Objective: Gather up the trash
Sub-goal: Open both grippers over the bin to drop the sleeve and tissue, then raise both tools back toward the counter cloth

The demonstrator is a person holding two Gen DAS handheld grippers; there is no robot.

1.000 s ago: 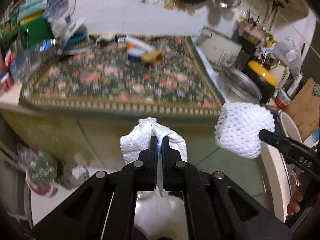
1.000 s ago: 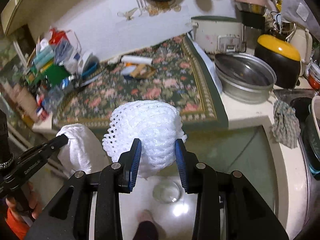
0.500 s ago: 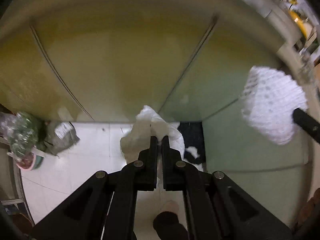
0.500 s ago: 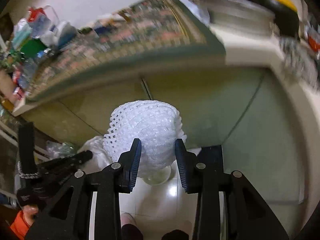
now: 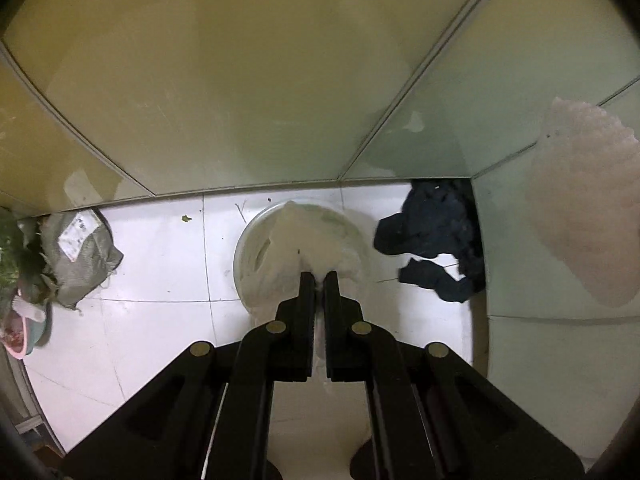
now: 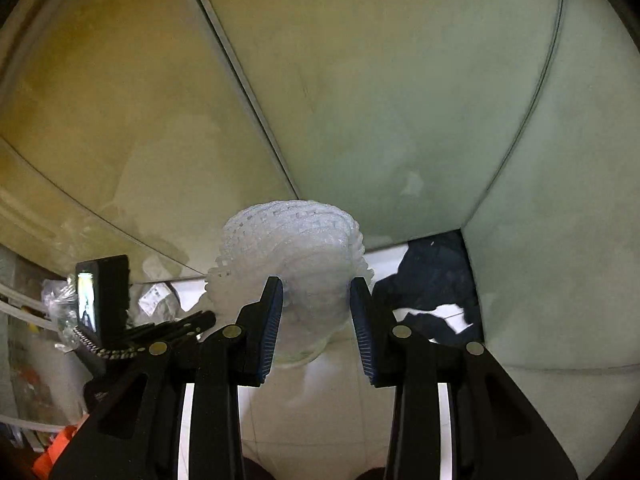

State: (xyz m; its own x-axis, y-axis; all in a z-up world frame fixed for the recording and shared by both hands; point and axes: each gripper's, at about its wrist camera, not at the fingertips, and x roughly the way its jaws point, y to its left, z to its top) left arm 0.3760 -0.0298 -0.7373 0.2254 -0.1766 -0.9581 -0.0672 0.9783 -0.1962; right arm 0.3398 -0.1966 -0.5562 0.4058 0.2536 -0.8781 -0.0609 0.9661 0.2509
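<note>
Left gripper clamps a crumpled white tissue above a round bin; right gripper clamps white foam netting

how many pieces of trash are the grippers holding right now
2. A crumpled white tissue is pinched in the left gripper over a round bin on the floor. A white foam net sits between the right gripper's fingers.
</note>
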